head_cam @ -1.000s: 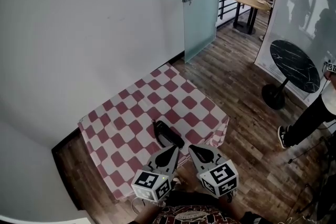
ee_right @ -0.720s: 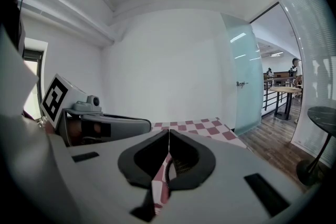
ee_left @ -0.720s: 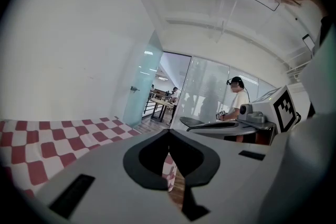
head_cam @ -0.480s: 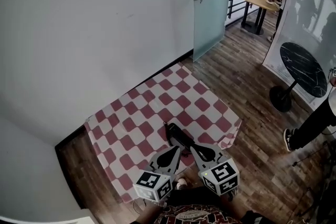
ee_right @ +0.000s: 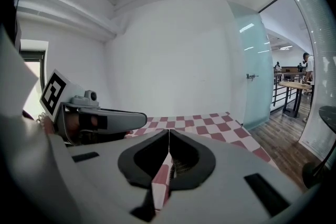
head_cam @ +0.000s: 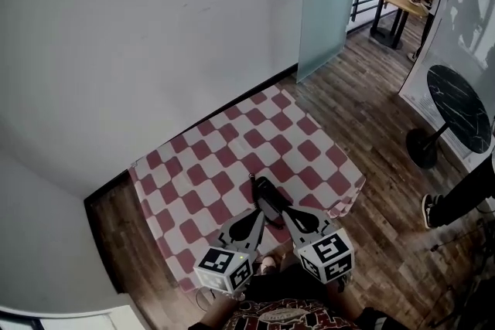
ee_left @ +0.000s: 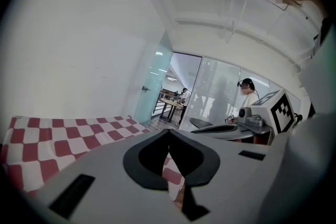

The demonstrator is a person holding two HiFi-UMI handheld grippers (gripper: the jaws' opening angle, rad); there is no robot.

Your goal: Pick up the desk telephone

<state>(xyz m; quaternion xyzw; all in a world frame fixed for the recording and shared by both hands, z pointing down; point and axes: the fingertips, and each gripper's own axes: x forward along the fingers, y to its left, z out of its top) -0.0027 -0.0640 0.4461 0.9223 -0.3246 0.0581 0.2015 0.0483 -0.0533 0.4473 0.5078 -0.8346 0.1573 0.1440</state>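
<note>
Both grippers have drawn closer to the desk telephone (head_cam: 267, 195) since 1 s ago, and their tips now sit at its near end. The telephone, a dark elongated shape, lies on the checked table (head_cam: 209, 166), close to that table's near edge. Its near end is covered by the gripper tips and its details cannot be made out. Left gripper (head_cam: 258, 216): jaws together, tips meeting, nothing between them. Right gripper (head_cam: 285, 213): jaws likewise pressed together and empty; a meshed patch seen through its opening is too small to identify. Whether either tip touches the telephone cannot be told. Off the table's right side, a person (head_cam: 456, 197) is cut off by the frame edge.
</note>
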